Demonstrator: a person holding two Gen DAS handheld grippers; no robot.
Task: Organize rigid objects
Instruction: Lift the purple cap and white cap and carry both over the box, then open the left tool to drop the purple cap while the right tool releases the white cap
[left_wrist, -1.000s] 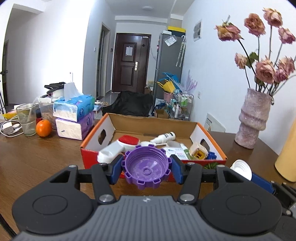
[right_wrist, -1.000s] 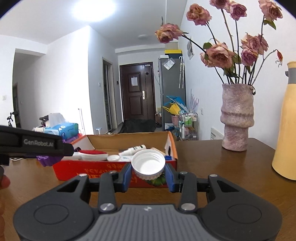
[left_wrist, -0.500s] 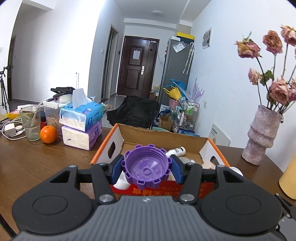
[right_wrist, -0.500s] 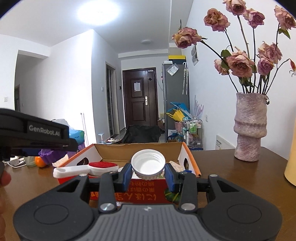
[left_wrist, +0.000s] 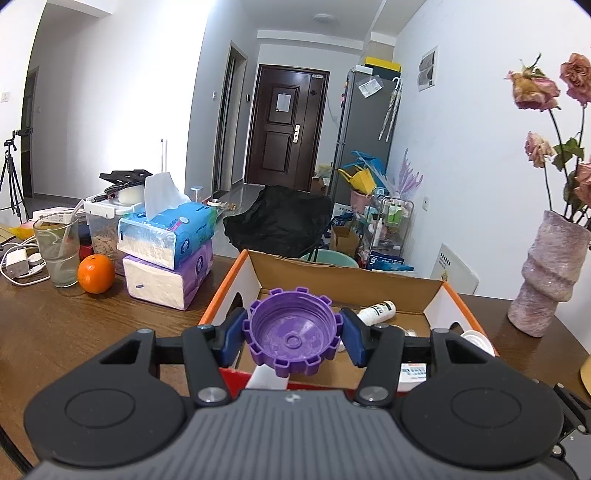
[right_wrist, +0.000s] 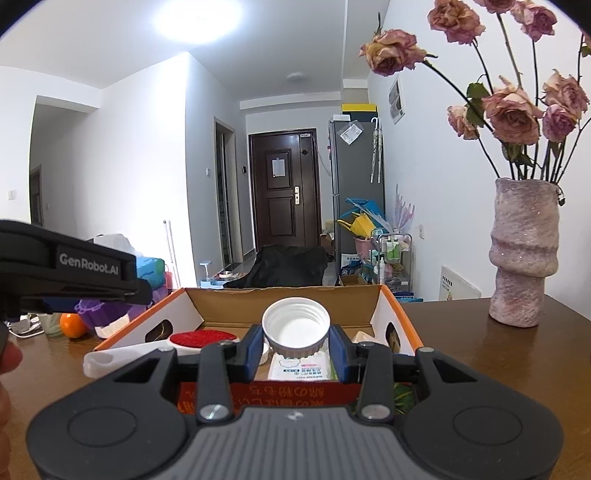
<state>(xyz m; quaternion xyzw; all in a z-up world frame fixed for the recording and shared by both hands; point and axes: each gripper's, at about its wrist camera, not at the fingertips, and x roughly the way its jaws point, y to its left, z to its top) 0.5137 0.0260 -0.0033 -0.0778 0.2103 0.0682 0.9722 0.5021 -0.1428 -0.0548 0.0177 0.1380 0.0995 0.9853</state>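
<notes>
- Between the blue fingertips of the left gripper (left_wrist: 291, 334) sat a purple notched cap (left_wrist: 293, 335), hollow side toward the camera, the jaws closed only as far as its rim allowed.
- Just beyond and below that claw lay the open cardboard box (left_wrist: 347, 282), holding a small white bottle (left_wrist: 376, 309) and a white handle directly beneath the cap.
- Ahead of the right gripper (right_wrist: 295, 345), a white ribbed cap (right_wrist: 295, 326) was pinched the same way, above the box's near wall (right_wrist: 269, 397).
- Under that cap lay a printed packet (right_wrist: 300, 367); to the claw's left, a red-topped white brush (right_wrist: 162, 345).
- Risk, as I judged it: both caps were held only by their round rims, so a tilt or loosened squeeze could let one roll out.
- Releasing too near the front wall might have dropped a cap onto the table (right_wrist: 480, 347); the two claws, close together, could also have knocked.
</notes>
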